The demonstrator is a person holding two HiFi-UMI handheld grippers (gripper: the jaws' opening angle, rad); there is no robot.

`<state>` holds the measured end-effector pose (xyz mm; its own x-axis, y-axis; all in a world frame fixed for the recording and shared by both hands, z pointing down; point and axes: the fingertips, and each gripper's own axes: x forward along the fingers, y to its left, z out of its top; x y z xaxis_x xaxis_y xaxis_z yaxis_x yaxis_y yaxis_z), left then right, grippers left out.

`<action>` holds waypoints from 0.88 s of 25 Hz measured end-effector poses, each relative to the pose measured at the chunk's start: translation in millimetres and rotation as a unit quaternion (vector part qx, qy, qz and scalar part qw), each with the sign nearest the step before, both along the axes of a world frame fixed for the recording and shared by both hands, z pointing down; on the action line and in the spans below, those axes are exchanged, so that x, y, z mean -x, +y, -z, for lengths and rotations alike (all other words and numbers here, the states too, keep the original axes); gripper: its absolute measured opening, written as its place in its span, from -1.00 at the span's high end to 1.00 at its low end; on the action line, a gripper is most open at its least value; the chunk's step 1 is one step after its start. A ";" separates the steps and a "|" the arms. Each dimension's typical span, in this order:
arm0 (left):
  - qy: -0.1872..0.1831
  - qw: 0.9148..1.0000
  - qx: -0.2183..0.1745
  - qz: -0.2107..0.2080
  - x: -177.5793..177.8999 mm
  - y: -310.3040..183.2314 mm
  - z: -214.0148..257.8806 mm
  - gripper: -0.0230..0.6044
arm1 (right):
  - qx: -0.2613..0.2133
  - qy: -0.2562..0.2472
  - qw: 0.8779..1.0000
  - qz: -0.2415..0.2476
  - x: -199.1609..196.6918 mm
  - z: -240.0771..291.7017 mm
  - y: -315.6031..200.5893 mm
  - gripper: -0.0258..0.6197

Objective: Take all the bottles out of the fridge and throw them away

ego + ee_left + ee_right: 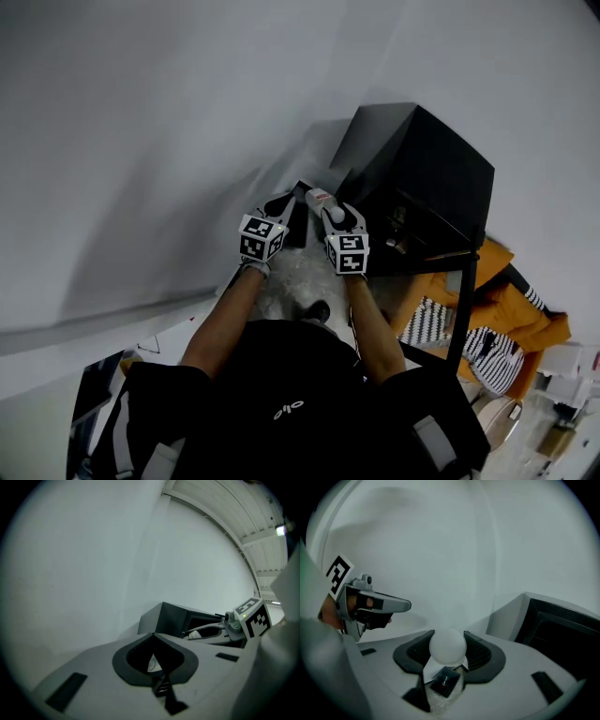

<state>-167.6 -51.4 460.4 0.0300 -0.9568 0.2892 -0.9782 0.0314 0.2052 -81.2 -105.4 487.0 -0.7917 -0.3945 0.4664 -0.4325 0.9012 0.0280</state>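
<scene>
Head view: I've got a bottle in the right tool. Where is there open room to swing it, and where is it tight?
Open: the bare pale stretch left of the left tool. Tight: right of the right tool and its bottle, where the black fridge, the black post below it and the orange garment crowd together.

I reach both arms forward, my left forearm (225, 319) and right forearm (372, 328) bare and close to parallel. The jaws of my left tool (153, 638) are pressed together, their tips meeting. My right tool (448, 638) sits just to the right of the left tool and level with it. Its jaws stand apart, clamped on a bottle (447, 648) whose white cap shows between the pads. Both tools tip slightly downward.
</scene>
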 end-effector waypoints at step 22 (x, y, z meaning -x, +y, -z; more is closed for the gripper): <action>0.060 0.994 0.085 -0.029 34.1 -10.8 -195.9 0.91 | 0.065 0.091 0.994 0.003 56.9 -195.7 -31.8 0.30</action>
<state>-201.7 -62.2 656.3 0.1275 -0.8897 0.4384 -0.9484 0.0201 0.3166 -138.1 -137.2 682.7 -0.6918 -0.3168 0.6488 -0.4253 0.9050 -0.0116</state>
